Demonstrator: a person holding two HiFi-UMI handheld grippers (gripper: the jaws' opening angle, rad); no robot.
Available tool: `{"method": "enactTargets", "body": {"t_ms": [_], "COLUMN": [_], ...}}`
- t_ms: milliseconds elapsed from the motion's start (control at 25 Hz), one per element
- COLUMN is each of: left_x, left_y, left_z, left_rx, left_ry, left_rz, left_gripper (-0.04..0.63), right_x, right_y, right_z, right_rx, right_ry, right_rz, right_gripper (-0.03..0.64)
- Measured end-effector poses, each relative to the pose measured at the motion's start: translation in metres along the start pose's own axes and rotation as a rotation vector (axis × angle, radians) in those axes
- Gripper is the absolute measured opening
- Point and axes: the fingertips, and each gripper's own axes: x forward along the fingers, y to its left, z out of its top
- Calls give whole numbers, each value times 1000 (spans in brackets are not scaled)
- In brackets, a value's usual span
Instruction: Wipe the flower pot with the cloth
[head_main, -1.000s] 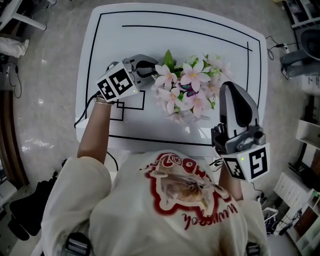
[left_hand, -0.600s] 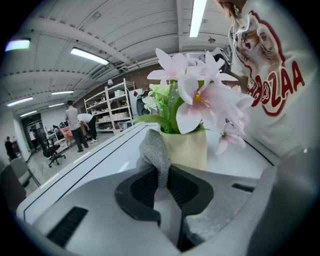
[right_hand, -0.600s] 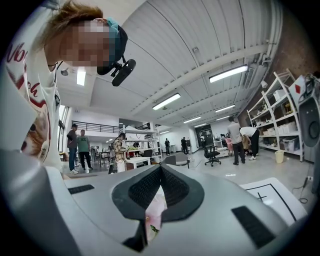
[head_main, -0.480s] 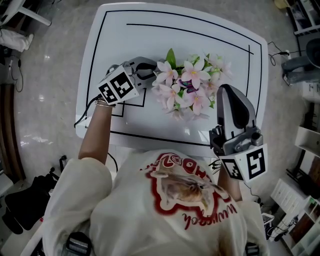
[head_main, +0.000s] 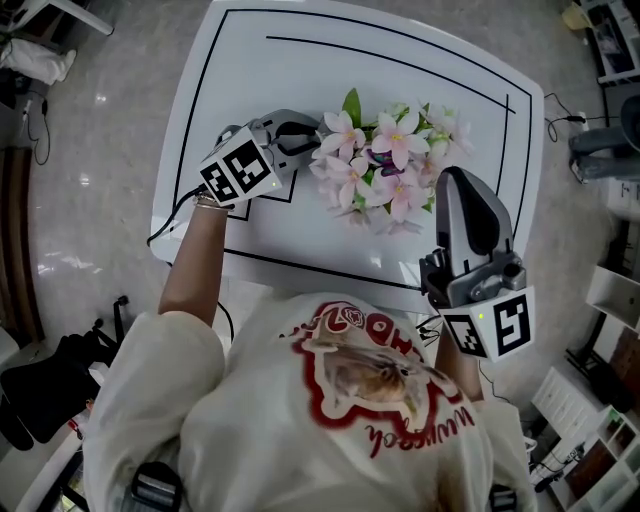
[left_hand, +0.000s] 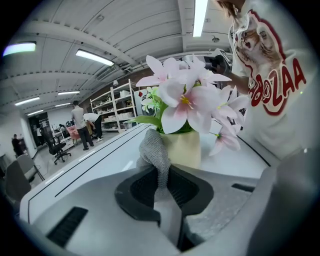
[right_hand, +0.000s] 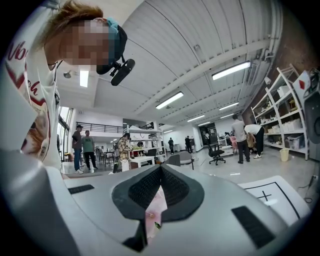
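Note:
A pale yellow flower pot (left_hand: 186, 149) with pink flowers (head_main: 385, 165) stands in the middle of the white table (head_main: 250, 90). My left gripper (head_main: 305, 138) sits at the pot's left side, shut on a grey knitted cloth (left_hand: 154, 150). The cloth sticks up out of the jaws and lies against the pot's wall. In the head view the blooms hide the pot. My right gripper (head_main: 452, 178) is at the right edge of the flowers, held level, its jaws shut. A sliver of pink petal (right_hand: 154, 210) shows in the slit between them; whether it is pinched I cannot tell.
Black lines mark rectangles on the table top (left_hand: 100, 160). A cable (head_main: 165, 235) hangs off the table's left edge. The person's body is against the near table edge. Shelves, office chairs and people standing fill the room behind.
Both grippers have kept their places beside the flowers. Only the head view has shifted a little.

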Motion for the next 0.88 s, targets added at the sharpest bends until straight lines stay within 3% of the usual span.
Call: {"method": "enactTargets", "body": {"t_ms": [880], "left_x": [-4], "left_y": [-19], "left_z": [-2], "left_rx": [-49], "left_ry": [14], "left_rz": [77], "left_gripper": [46], "right_x": [-6], "right_y": [3], "right_z": [-3], "right_rx": [9], "right_ry": [8], "right_rz": [89], "right_gripper": [-2]}}
